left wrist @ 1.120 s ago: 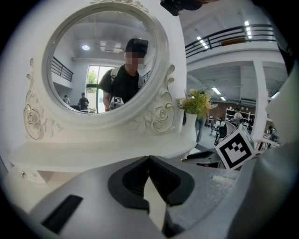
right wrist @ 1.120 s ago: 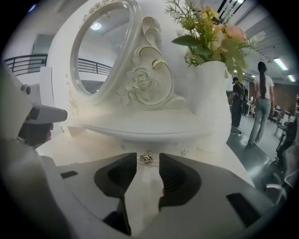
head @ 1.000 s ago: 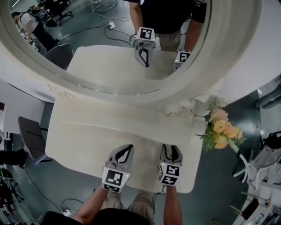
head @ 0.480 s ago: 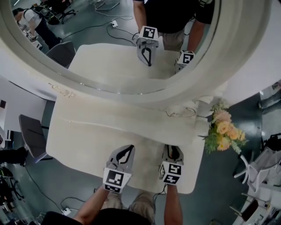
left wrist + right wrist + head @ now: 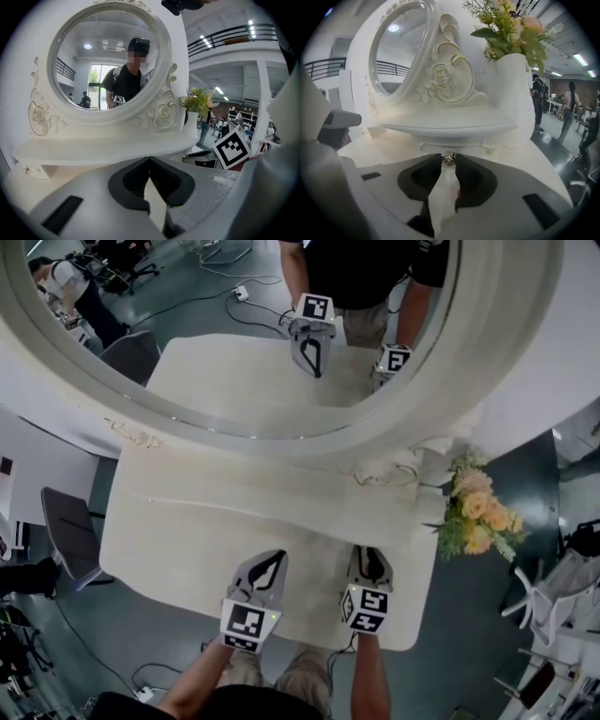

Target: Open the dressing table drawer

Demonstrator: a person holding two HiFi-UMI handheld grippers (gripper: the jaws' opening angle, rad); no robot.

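A small metal drawer knob [image 5: 449,159] sits on the white drawer front [image 5: 471,146], under the shelf of the dressing table [image 5: 178,540]. My right gripper [image 5: 449,160] has its jaw tips on either side of this knob and pressing on it. In the head view the right gripper [image 5: 367,561] points at the base under the mirror, and the drawer is hidden there. My left gripper [image 5: 150,159] hovers over the tabletop with its tips touching and nothing between them. The head view shows the left gripper [image 5: 271,564] to the left of the right one.
The big oval mirror [image 5: 234,334] leans over the table's back and reflects the person and both grippers. A white vase [image 5: 516,93] of flowers [image 5: 473,512] stands at the right end. Chairs [image 5: 66,531] and cables lie on the floor around the table.
The right gripper's jaws have narrowed from wide apart to closed round the knob. Both hands have stayed where they were; only the head view has shifted a little.
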